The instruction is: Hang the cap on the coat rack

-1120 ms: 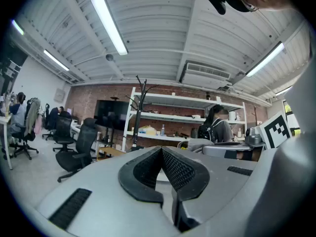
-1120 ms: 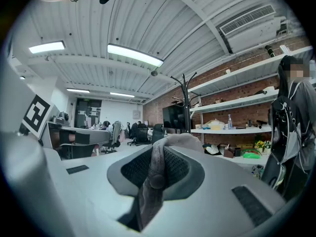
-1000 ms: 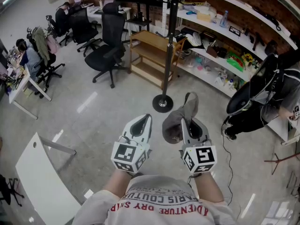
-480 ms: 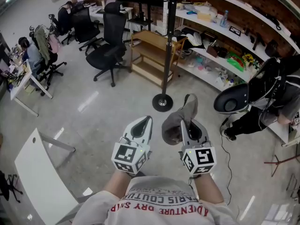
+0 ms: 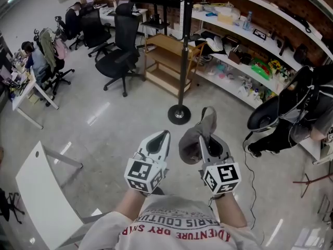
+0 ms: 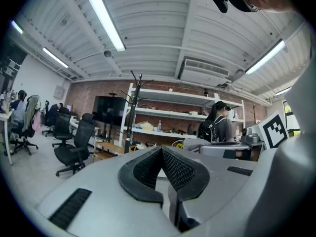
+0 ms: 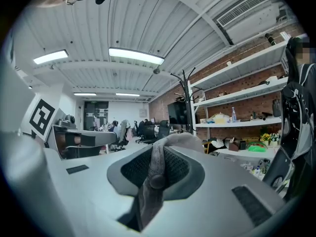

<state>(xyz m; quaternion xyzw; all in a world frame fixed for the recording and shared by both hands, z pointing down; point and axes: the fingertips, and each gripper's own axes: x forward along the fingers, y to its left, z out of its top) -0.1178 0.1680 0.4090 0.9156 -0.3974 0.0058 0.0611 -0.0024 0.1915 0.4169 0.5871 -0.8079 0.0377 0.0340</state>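
Ahead of both tongs, well apart across the floor, the coat rack [image 5: 182,61] is seen upright. The grey cap [image 5: 191,142] is gripped by the right tongs [image 5: 204,138], slightly nearer; the left tongs [image 5: 160,137] are closed, seemingly empty.

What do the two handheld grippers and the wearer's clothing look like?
Both the left gripper and right gripper are light grey moulded shells with black textured pads inside the jaws, each carrying a white cube with black square markers. The person wears a grey shirt with red lettering.
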